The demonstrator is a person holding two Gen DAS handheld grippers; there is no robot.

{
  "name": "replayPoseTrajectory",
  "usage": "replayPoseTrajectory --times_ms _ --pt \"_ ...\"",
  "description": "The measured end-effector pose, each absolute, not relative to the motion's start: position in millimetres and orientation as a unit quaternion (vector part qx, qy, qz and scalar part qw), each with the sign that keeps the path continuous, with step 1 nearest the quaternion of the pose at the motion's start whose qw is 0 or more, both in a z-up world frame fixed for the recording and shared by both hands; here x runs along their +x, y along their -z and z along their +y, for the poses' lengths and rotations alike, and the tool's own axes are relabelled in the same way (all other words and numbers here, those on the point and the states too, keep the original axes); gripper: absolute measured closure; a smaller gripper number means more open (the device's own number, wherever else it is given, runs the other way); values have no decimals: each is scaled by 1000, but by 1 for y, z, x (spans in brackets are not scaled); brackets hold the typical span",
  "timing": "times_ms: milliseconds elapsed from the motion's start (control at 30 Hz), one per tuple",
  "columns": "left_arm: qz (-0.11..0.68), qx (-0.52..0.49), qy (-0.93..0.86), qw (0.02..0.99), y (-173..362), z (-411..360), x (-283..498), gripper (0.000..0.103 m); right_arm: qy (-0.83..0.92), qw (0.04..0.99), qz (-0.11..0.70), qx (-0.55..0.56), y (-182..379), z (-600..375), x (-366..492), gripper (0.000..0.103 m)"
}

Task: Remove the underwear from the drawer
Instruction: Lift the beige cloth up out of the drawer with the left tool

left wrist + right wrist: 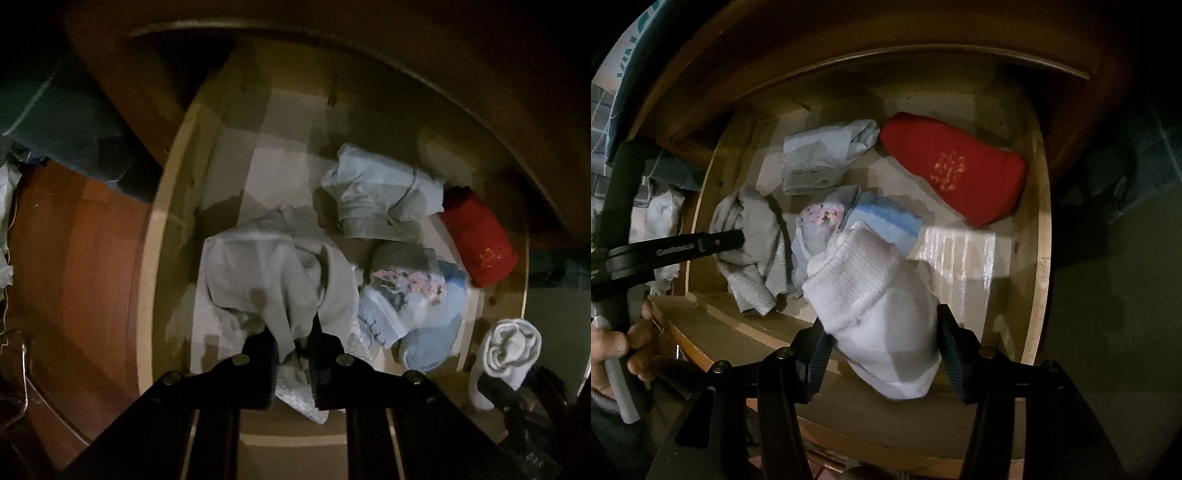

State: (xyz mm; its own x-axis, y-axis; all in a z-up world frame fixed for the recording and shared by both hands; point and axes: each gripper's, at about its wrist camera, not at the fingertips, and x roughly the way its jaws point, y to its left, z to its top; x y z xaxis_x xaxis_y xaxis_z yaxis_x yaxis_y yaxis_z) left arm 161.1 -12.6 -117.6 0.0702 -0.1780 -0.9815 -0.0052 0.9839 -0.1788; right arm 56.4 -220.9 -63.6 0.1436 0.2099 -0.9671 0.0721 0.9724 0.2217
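A crumpled grey piece of underwear (pixel 273 273) lies at the front left of the open wooden drawer (pixel 162 258). My left gripper (pixel 293 339) is shut on a fold of it, the cloth pinched between the black fingers. The right wrist view shows that gripper (pixel 740 240) from the side, on the same grey underwear (pixel 753 240). My right gripper (pixel 882 321) is shut on a white rolled pair of socks (pixel 871 295) above the drawer's front edge. The sock roll (pixel 509 350) also shows at the lower right of the left wrist view.
In the drawer (pixel 1043 221) lie a pale blue folded garment (pixel 827 155), a red rolled item with gold print (pixel 953 170) and a blue floral bundle (pixel 413 299). A hand (pixel 624 339) grips the left gripper's handle. Red-brown floor (pixel 74 258) lies to the left.
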Motion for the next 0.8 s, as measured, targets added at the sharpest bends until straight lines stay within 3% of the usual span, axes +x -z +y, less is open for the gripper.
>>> replayPoseTrajectory --times_ms 800 --pt "593 -16 94 799 30 -15 122 90 -31 757 649 78 63 -218 58 53"
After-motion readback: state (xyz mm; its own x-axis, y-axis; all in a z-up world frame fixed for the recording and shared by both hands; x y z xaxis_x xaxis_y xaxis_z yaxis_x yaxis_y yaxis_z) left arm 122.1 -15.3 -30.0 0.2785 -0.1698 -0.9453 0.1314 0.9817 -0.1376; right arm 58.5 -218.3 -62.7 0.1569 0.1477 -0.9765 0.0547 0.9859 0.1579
